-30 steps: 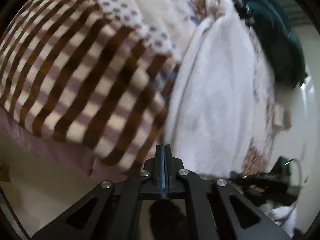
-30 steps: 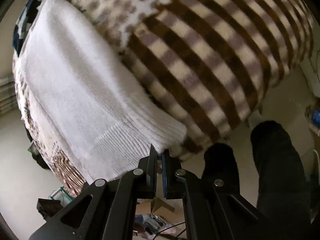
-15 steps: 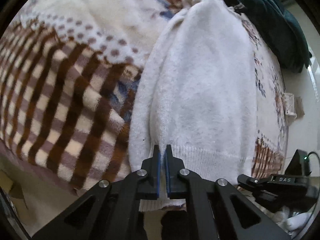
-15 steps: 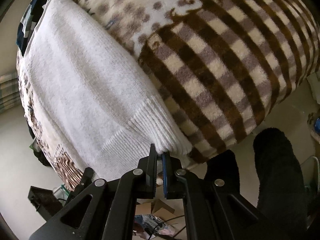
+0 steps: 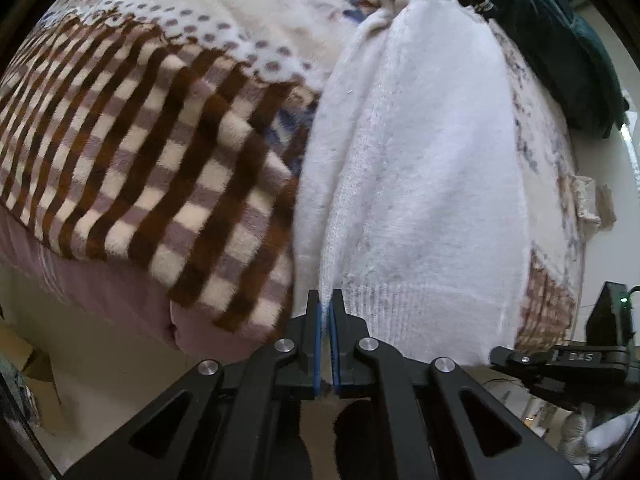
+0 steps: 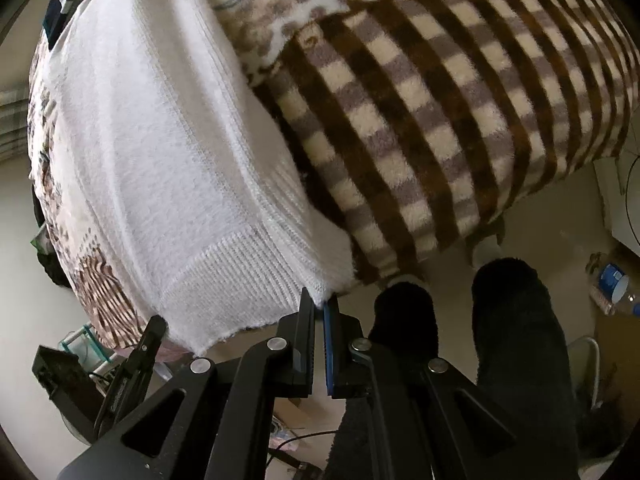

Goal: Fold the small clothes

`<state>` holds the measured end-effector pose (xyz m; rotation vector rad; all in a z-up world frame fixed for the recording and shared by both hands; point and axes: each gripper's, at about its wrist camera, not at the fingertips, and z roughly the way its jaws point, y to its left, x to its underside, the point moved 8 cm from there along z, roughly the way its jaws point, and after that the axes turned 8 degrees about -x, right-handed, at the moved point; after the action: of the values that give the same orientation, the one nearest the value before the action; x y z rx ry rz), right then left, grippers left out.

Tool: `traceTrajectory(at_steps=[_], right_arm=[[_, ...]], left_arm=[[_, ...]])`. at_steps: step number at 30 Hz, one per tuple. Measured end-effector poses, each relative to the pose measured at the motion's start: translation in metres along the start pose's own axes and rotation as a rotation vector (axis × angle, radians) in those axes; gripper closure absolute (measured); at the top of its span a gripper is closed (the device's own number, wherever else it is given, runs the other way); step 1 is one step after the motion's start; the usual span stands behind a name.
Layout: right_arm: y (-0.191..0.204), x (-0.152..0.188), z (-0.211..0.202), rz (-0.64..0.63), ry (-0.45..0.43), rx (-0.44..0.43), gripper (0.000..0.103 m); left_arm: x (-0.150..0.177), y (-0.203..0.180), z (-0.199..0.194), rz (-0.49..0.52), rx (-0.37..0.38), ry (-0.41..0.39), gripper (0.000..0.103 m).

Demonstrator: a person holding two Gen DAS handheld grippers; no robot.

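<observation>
At the near edge of the bed, we see our left gripper (image 5: 325, 300) clenched on the white sweater (image 5: 420, 184) hem at one corner, our right gripper (image 6: 319, 303) pinching the opposite hem corner. One sweater lies lengthwise across the checked blanket (image 5: 132, 152), hem overhanging; one dark green garment (image 5: 560, 52) sits at the far edge

Your left gripper (image 5: 326, 300) pinches the ribbed hem corner of the white knit sweater (image 5: 420, 184), which lies lengthwise on the brown checked fleece blanket (image 5: 140, 152). A dark green garment (image 5: 560, 52) sits beyond it.
</observation>
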<state>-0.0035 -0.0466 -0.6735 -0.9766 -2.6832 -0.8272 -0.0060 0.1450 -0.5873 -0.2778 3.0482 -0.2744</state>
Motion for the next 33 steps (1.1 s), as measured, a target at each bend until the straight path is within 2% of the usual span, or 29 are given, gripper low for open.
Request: traceTrajectory(at_steps=[4, 6, 8, 10, 11, 14, 16, 17, 18, 19, 20, 21, 25, 28, 31, 33], right_arm=[[-0.002, -0.017, 0.019, -0.033, 0.010, 0.039, 0.097], [-0.001, -0.022, 0.023, -0.032, 0.036, 0.040, 0.091], [0.003, -0.022, 0.018, -0.028, 0.079, 0.011, 0.072], [0.008, -0.019, 0.005, -0.043, 0.086, -0.002, 0.058], [0.011, -0.018, -0.004, -0.064, 0.082, -0.012, 0.055], [0.013, -0.018, -0.023, -0.088, 0.060, -0.006, 0.051], [0.017, -0.021, -0.030, -0.080, 0.048, -0.011, 0.051], [0.021, -0.027, -0.033, -0.078, 0.032, -0.019, 0.048], [0.023, -0.031, -0.035, -0.080, 0.023, -0.022, 0.047], [0.029, -0.037, -0.038, -0.086, 0.005, -0.026, 0.047], [0.036, -0.045, -0.042, -0.095, -0.012, -0.033, 0.047], [0.045, -0.054, -0.047, -0.106, -0.033, -0.043, 0.046], [0.083, -0.101, -0.069, -0.148, -0.127, -0.080, 0.038], [0.110, -0.142, -0.078, -0.172, -0.177, -0.108, 0.037], [0.132, -0.190, -0.078, -0.180, -0.199, -0.132, 0.037], [0.144, -0.220, -0.071, -0.193, -0.201, -0.135, 0.037]], left_arm=[[-0.006, 0.010, 0.016, -0.006, -0.024, 0.025, 0.100], [-0.006, 0.008, 0.020, 0.002, -0.020, 0.043, 0.100], [-0.008, 0.006, 0.018, 0.013, -0.021, 0.051, 0.099], [-0.010, 0.003, 0.014, 0.004, -0.011, 0.065, 0.097], [-0.011, 0.002, 0.011, -0.004, 0.000, 0.075, 0.097], [-0.019, -0.001, -0.003, -0.048, 0.041, 0.073, 0.096], [-0.031, 0.004, -0.018, -0.075, 0.031, 0.054, 0.096], [-0.039, 0.006, -0.025, -0.080, 0.010, 0.033, 0.087], [-0.048, 0.008, -0.034, -0.081, -0.012, 0.004, 0.071], [-0.060, 0.006, -0.043, -0.082, -0.014, -0.033, 0.060], [-0.073, 0.005, -0.050, -0.083, -0.017, -0.068, 0.033], [-0.092, 0.000, -0.058, -0.075, -0.027, -0.108, 0.016], [-0.165, -0.023, -0.072, -0.069, -0.007, -0.200, 0.016], [-0.228, -0.042, -0.070, -0.083, 0.020, -0.260, 0.016], [-0.288, -0.069, -0.050, -0.121, 0.054, -0.265, 0.016], [-0.326, -0.090, -0.025, -0.112, 0.055, -0.236, 0.016]])
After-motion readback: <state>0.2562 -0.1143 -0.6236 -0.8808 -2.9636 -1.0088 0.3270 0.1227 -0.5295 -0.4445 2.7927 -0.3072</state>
